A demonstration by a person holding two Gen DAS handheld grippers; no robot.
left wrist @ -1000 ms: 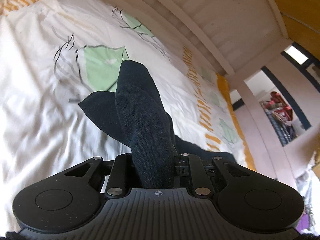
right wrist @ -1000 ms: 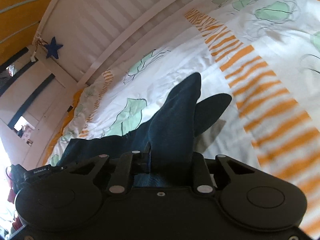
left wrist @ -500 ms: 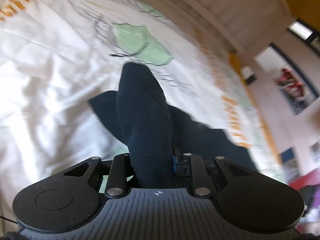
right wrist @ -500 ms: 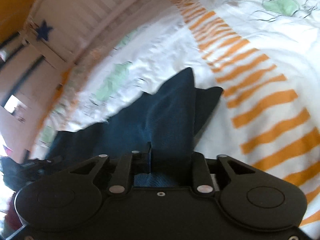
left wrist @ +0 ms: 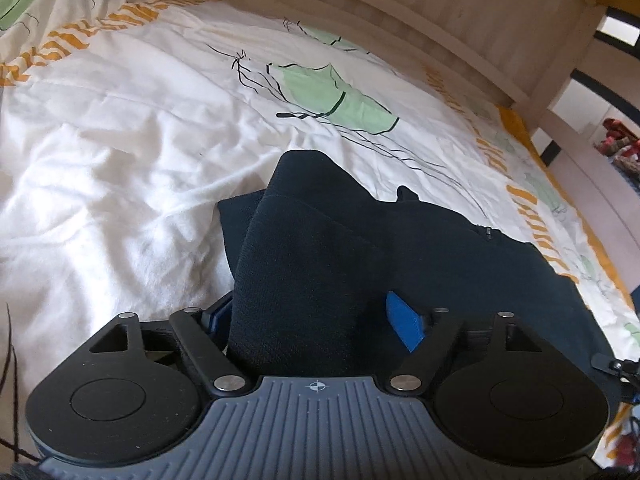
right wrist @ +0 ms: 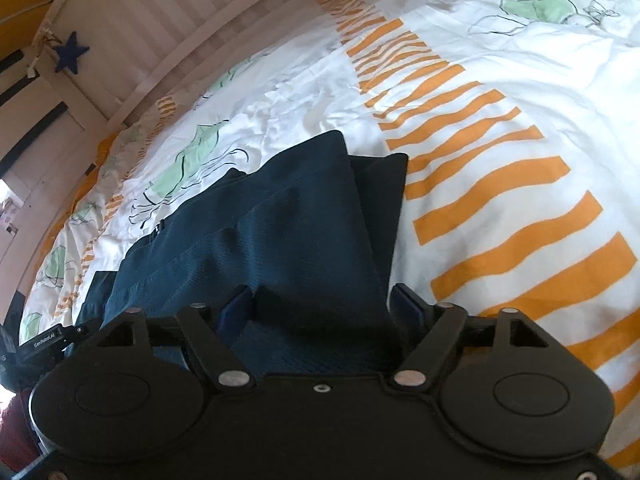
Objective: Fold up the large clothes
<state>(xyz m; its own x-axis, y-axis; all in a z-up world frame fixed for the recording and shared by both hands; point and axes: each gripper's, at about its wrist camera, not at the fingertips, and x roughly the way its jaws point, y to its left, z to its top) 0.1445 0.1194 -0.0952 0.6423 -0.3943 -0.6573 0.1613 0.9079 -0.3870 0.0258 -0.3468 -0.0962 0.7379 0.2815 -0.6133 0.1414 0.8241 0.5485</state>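
Since the frame a second back, both our grippers have dropped closer to the bed, and the dark navy knitted garment (left wrist: 320,248) that hung pinched in each of them now lies lower on the white duvet with green leaf prints and orange stripes (left wrist: 120,160). Both pairs of jaws have just been opening, with the cloth between them.

We point our left gripper (left wrist: 316,312) down at a slant toward the duvet. Its jaws stand spread wide; the blue pad (left wrist: 402,320) on the camera's right shows bare, clear of the fabric, while the left pad is mostly hidden behind a fold. A thick fold of the garment rises between the fingers and drapes forward, no longer squeezed.

Our right gripper (right wrist: 320,308) tilts down likewise. Its jaws are also spread, the two dark blue pads (right wrist: 236,308) flanking a bunched corner of the garment that sits between them; the cloth fills much of the gap, and we cannot tell whether it brushes the pads.

From the right wrist view the garment stretches leftward across the duvet, folded over itself. A pale wooden slatted bed rail (right wrist: 152,32) runs behind, with a small dark blue star (right wrist: 70,56) hanging on its post.
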